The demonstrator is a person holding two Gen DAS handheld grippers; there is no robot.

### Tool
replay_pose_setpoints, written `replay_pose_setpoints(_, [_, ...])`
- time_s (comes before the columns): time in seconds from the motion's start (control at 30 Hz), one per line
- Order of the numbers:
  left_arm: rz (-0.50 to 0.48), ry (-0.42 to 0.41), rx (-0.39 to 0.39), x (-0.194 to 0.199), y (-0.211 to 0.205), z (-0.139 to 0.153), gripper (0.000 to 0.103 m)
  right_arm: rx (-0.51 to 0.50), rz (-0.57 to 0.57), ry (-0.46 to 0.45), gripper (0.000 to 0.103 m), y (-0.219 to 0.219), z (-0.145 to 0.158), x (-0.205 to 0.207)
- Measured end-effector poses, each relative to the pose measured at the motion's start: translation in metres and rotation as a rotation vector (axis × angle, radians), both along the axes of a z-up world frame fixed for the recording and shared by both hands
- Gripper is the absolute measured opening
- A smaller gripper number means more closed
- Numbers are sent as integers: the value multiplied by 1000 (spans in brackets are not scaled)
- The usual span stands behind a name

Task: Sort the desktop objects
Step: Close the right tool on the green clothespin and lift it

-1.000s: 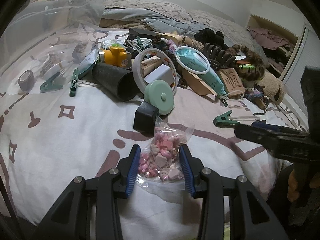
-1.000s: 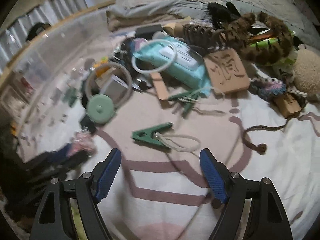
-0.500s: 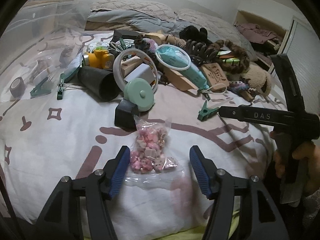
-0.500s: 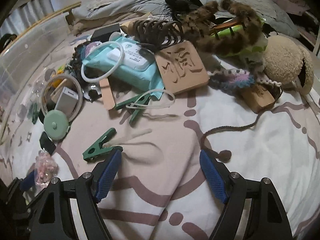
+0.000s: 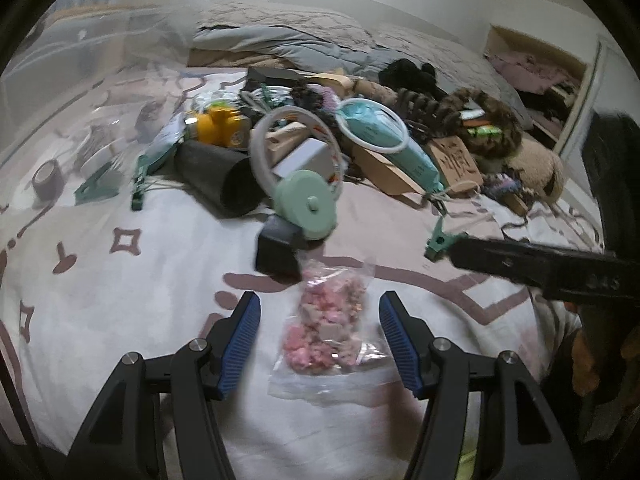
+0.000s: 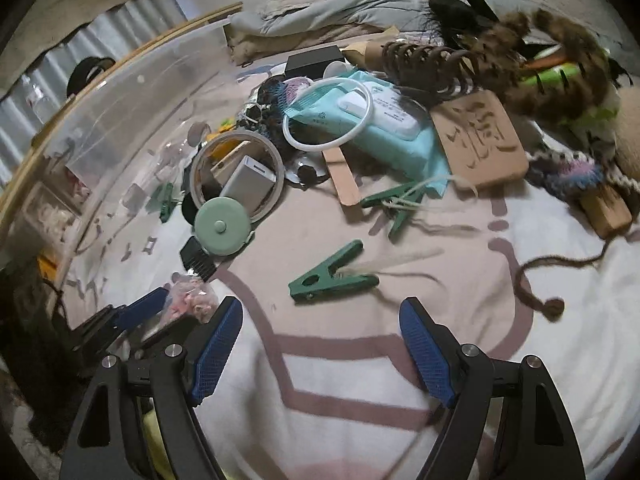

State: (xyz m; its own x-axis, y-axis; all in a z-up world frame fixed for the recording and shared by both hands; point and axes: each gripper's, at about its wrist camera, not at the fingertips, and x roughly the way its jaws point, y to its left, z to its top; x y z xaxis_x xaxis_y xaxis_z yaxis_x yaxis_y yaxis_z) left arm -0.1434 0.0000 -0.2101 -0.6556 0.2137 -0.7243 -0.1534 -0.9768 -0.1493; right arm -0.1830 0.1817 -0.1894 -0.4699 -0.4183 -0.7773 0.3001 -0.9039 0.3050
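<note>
A clear bag of pink and white candies (image 5: 328, 326) lies on the patterned bed sheet between the open fingers of my left gripper (image 5: 319, 342), untouched by either pad. It also shows in the right wrist view (image 6: 188, 300). My right gripper (image 6: 320, 354) is open and empty, just short of a green clothespin (image 6: 334, 276) with a pale cord. A pile of mixed objects lies beyond: a mint round lid (image 5: 308, 208), a black cylinder (image 5: 218, 178), a teal wipes pack (image 6: 376, 128) under a white ring, a wooden carved tile (image 6: 478, 140).
A clear plastic storage bin (image 5: 60, 92) stands at the left with tape and clips inside. A small black box (image 5: 278, 250) sits just beyond the candy bag. A second green clothespin (image 6: 394, 206), a brown cord (image 6: 556, 268), furry hair clips and a pillow lie farther back.
My left gripper opened and let go of the candy bag, which now lies on the sheet. My right gripper swung back left toward the nearer green clothespin.
</note>
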Motion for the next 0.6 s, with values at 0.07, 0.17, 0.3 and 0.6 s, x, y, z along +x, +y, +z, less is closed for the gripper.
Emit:
replay_pose_setpoints(0.07, [-19, 5, -21, 1, 5, -1, 62, 24, 14, 3, 81, -2, -4, -5])
replay_pose_setpoints(0.17, [-33, 9, -44, 1, 10, -2, 62, 58, 36, 13, 81, -9, -7, -8])
replay_pose_setpoints(0.3, [-14, 10, -61, -1, 9, -3, 62, 143, 39, 30, 81, -18, -11, -8])
replay_pose_setpoints(0.6, [4, 7, -80, -8, 10, -9, 48, 147, 16, 33, 54, -12, -10, -9])
